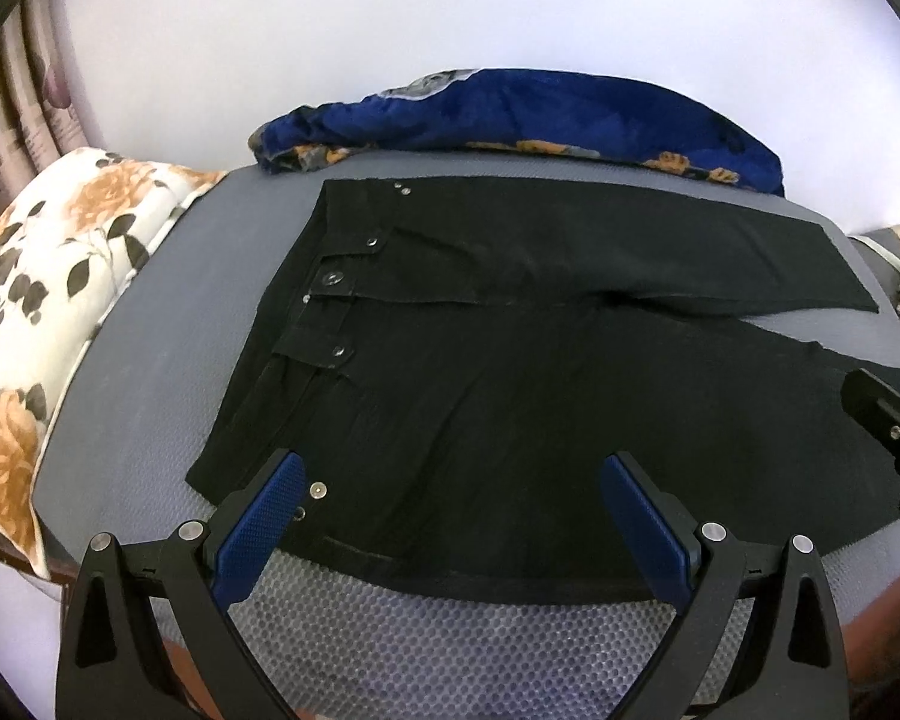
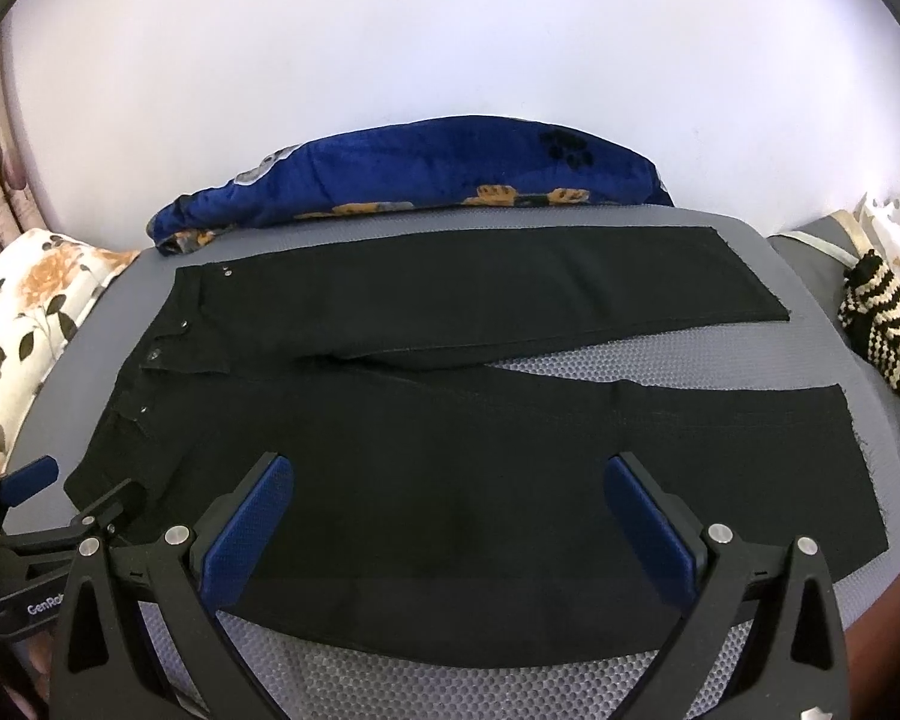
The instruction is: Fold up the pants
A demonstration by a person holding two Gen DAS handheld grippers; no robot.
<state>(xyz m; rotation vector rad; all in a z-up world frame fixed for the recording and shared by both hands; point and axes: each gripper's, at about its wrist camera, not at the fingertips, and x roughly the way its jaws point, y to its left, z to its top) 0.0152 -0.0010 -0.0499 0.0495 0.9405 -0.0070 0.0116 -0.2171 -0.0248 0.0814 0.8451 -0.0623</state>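
Black pants lie flat on the grey mat, legs apart. Left gripper and right gripper hover spread wide over the near edge; soft, limp cloth, best pinched at waistband and hem.

A grey, dimple-textured mat is seen covering the supporting surface. Black pants are laid flat on it, waistband at 9 o'clock, legs spread apart toward 3 o'clock. A blue floral cushion is set along the 12 o'clock edge.
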